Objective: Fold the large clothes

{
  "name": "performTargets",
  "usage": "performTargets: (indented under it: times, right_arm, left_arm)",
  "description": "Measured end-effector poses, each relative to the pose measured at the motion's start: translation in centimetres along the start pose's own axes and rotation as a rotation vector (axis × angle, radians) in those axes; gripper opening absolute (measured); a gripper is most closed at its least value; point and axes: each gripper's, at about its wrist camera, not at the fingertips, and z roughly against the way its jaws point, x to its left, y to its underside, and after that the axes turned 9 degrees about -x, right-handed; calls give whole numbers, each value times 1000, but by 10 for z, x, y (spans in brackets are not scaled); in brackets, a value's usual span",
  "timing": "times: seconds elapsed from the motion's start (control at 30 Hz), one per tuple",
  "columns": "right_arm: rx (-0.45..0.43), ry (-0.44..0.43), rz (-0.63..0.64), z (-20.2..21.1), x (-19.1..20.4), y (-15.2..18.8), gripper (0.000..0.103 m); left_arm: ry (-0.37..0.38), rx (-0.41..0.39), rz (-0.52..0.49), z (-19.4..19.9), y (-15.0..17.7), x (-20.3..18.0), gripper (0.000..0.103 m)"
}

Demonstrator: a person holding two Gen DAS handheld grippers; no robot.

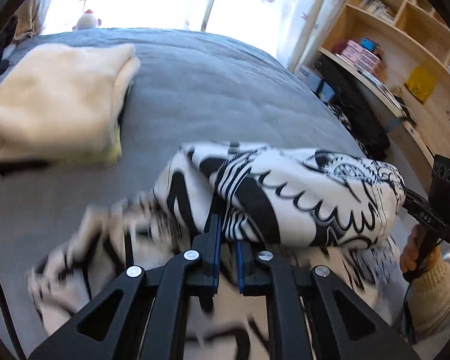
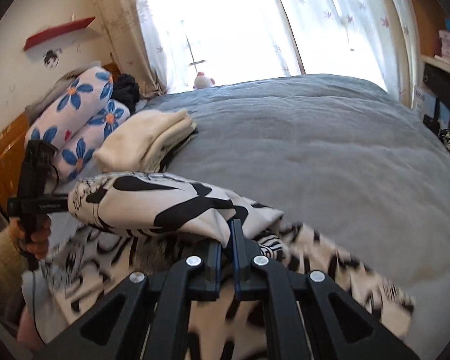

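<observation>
Left gripper (image 1: 226, 234), black plastic linkage with blue-edged pads, is sitting clamped tight on a bunched edge of the white cotton garment with bold black graphic print (image 1: 300, 192). Right gripper (image 2: 232, 234), same build, is likewise pinched shut on another fold of that garment, fabric wedged between the pads. The cloth is hanging stretched between the two tools as a soft, rumpled roll, its lower part trailing blurred onto the grey quilted bed cover (image 1: 219, 90); the print is showing thick stripes, scalloped feather-like lines and a fine-lined circular motif, no readable words on it. In the left view the right tool's handle is showing a small white marking reading roughly "DAS", partly cut off; the matching label in the right view is too blurred to read. A hand (image 1: 417, 255) in a cream knit sleeve is gripping that handle. Further out, a folded cream fleecy stack (image 1: 60, 99) is lying flat on the cover, well apart from the held garment. Beside it, two rolled white pillows with blue flower print (image 2: 81, 114) are leaning against the wall. A small white plush toy (image 2: 203, 81) is sitting at the far bed edge under sheer curtains with purple leaf shapes (image 2: 330, 15). A light wooden bookshelf (image 1: 405, 39) is standing right of the bed, holding pink boxes and a yellow bag, text illegible.
</observation>
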Motion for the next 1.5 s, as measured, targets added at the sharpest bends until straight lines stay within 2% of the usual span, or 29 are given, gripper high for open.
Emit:
performTargets:
  times: [0.13, 0.2, 0.33, 0.4, 0.47, 0.53, 0.57, 0.6, 0.63, 0.67, 0.73, 0.8, 0.83, 0.97, 1.07, 1.13, 1.23, 1.27, 1.3, 1.33, 1.37, 1.4, 1.5]
  right_arm:
    - [28, 42, 81, 30, 25, 33, 5]
    - [49, 92, 135, 40, 36, 53, 6]
    - [137, 221, 208, 35, 47, 87, 7]
    - [217, 239, 165, 31, 45, 98, 10]
    - [259, 216, 83, 32, 42, 102, 15]
    - [274, 201, -2, 36, 37, 103, 24]
    - [270, 190, -62, 40, 34, 103, 33]
    - [264, 175, -118, 44, 31, 104, 43]
    - [254, 149, -193, 50, 28, 104, 45]
    - [242, 126, -245, 55, 28, 106, 47]
    - [223, 63, -355, 60, 24, 105, 48]
    - [209, 9, -435, 62, 24, 104, 50]
    - [207, -8, -464, 61, 24, 104, 50]
    - [211, -73, -537, 42, 28, 96, 50]
    - [217, -107, -554, 27, 36, 90, 50]
    - [214, -99, -549, 20, 42, 87, 50]
    - [203, -74, -556, 7, 46, 83, 50]
    - [201, -73, -561, 4, 47, 83, 50]
    - [193, -67, -556, 2, 49, 82, 46]
    - [186, -51, -544, 2, 50, 81, 40]
    - [184, -30, -511, 3, 53, 80, 17]
    - [188, -18, -484, 3, 57, 79, 9]
    - [191, 0, -448, 9, 68, 78, 8]
  left_arm:
    - [16, 35, -29, 29, 45, -18, 6]
    - [44, 89, -24, 38, 72, -23, 7]
    - [11, 180, -48, 36, 115, -24, 7]
    - [1, 243, -38, 32, 133, -22, 7]
    - [-13, 270, -25, 33, 144, -20, 9]
    - [-11, 258, -16, 41, 147, -21, 15]
    - [5, 255, 2, 44, 146, -21, 19]
    - [33, 251, 28, 47, 144, -21, 29]
    - [55, 241, 49, 50, 142, -20, 41]
    - [78, 227, 67, 55, 141, -23, 48]
    - [133, 196, 106, 64, 138, -25, 71]
    - [212, 178, 166, 66, 134, -25, 79]
    - [258, 170, 208, 59, 123, -18, 79]
    - [372, 132, 363, 47, 115, -9, 79]
    - [398, 106, 443, 37, 108, 0, 79]
    - [388, 112, 454, 31, 103, 2, 79]
    - [333, 124, 445, 17, 99, 0, 77]
    - [317, 122, 443, 13, 98, -1, 71]
    - [282, 113, 436, 12, 97, -2, 46]
    - [259, 116, 429, 5, 93, -6, 16]
    - [214, 134, 416, 4, 94, -8, 6]
    - [165, 139, 406, 5, 97, -11, 6]
    - [90, 115, 339, 15, 103, -29, 5]
